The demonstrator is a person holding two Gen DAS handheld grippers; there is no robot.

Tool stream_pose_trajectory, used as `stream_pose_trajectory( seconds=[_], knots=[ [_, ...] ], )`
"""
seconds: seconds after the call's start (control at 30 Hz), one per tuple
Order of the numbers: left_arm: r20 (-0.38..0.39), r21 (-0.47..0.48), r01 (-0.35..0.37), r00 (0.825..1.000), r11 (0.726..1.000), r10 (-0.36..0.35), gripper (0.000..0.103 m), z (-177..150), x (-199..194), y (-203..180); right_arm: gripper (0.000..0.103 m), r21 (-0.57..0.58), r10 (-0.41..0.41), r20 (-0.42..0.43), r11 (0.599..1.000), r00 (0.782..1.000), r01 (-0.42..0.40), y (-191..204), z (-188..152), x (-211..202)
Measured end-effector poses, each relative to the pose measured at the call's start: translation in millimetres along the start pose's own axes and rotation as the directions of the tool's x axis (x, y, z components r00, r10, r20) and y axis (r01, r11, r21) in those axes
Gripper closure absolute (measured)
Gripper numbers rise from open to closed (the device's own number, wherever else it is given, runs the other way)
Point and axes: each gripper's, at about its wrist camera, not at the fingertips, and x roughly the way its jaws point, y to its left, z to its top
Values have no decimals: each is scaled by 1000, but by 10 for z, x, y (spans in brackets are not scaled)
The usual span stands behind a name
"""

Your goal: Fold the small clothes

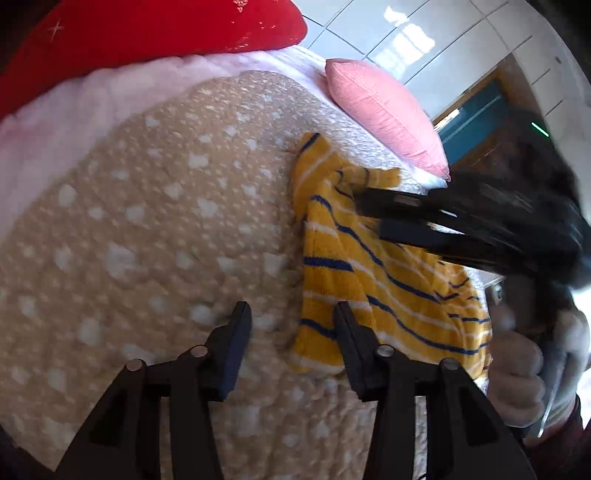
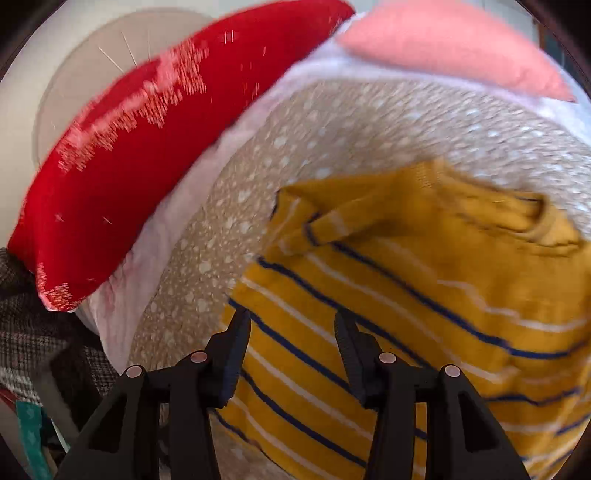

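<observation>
A small yellow top with navy and white stripes (image 1: 369, 266) lies flat on a beige dotted blanket (image 1: 147, 221). My left gripper (image 1: 291, 310) is open just above the blanket at the top's lower left edge; that edge shows in the gap, unpinched. My right gripper (image 1: 371, 218) comes in blurred from the right, over the upper part of the top near a sleeve. In the right wrist view the right gripper (image 2: 291, 317) is open over the striped body of the top (image 2: 406, 295), with nothing pinched. One sleeve (image 2: 332, 221) lies folded across the chest.
A red pillow (image 1: 147, 29) and a pink pillow (image 1: 384, 114) lie at the far side of the bed. White cupboard doors (image 1: 406, 37) stand behind. A white-gloved hand (image 1: 517, 369) holds the right gripper. Checked fabric (image 2: 37, 332) hangs off the bed's left edge.
</observation>
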Motion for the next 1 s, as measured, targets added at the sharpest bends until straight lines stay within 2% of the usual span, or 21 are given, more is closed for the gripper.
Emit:
stream_pose_trajectory(
  seconds=[0.03, 0.07, 0.13, 0.2, 0.27, 0.3, 0.37, 0.43, 0.47, 0.53, 0.6, 0.63, 0.67, 0.73, 0.83, 0.9, 1.0],
  knots=[
    [-20, -4, 35, 999, 999, -35, 98, -13, 24, -8, 51, -4, -11, -29, 1000, 1000, 11, 51, 34, 103],
    [-38, -17, 54, 998, 998, -55, 97, -24, 53, -24, 49, -11, -34, -53, 999, 998, 34, 95, 66, 204],
    [-22, -22, 46, 999, 999, -46, 97, -47, 52, -35, 43, -58, -122, -64, 991, 990, 119, 220, 103, 363],
    [-18, -30, 45, 999, 999, -45, 97, -78, 40, -28, 29, -107, -185, -57, 978, 981, 179, 377, 117, 473],
    [-14, -46, 59, 998, 997, -59, 97, -140, -26, 6, 24, -151, -258, -63, 957, 964, 247, 505, 114, 575],
    [-10, -54, 64, 998, 997, -65, 97, -155, -58, 21, 24, -172, -292, -65, 945, 954, 277, 547, 110, 610],
    [-3, -65, 73, 997, 995, -73, 97, -190, -128, 70, 24, -246, -384, -73, 901, 921, 356, 656, 85, 721],
    [3, -75, 78, 997, 994, -78, 97, -219, -199, 88, 25, -266, -421, -69, 882, 905, 390, 695, 72, 766],
    [6, -78, 79, 997, 994, -79, 97, -241, -242, 91, 27, -266, -427, -67, 879, 902, 396, 697, 70, 769],
    [13, -77, 66, 998, 995, -65, 97, -288, -321, 92, 40, -269, -455, -49, 864, 889, 427, 706, 49, 755],
    [11, -78, 52, 999, 996, -52, 97, -343, -384, 79, 68, -281, -484, -17, 842, 875, 460, 691, 10, 694],
    [9, -82, 49, 999, 995, -49, 97, -362, -406, 74, 74, -279, -482, -5, 842, 876, 462, 665, -8, 649],
    [7, -85, 41, 999, 996, -40, 97, -382, -431, 59, 80, -268, -464, -1, 854, 886, 446, 630, -20, 589],
    [7, -84, 17, 1000, 996, -16, 94, -418, -487, 29, 85, -217, -392, 15, 897, 920, 385, 505, -32, 364],
    [21, -78, -9, 1000, 997, 11, 82, -499, -644, -69, 87, -146, -287, 66, 945, 956, 294, 343, -7, -4],
    [23, -62, -16, 1000, 998, 18, 80, -511, -681, -158, 87, -107, -237, 108, 963, 965, 249, 163, -62, -300],
    [13, -18, -18, 1000, 1000, 18, 74, -482, -622, -425, 88, -49, -201, 146, 977, 969, 210, -231, -142, -627]
  ],
)
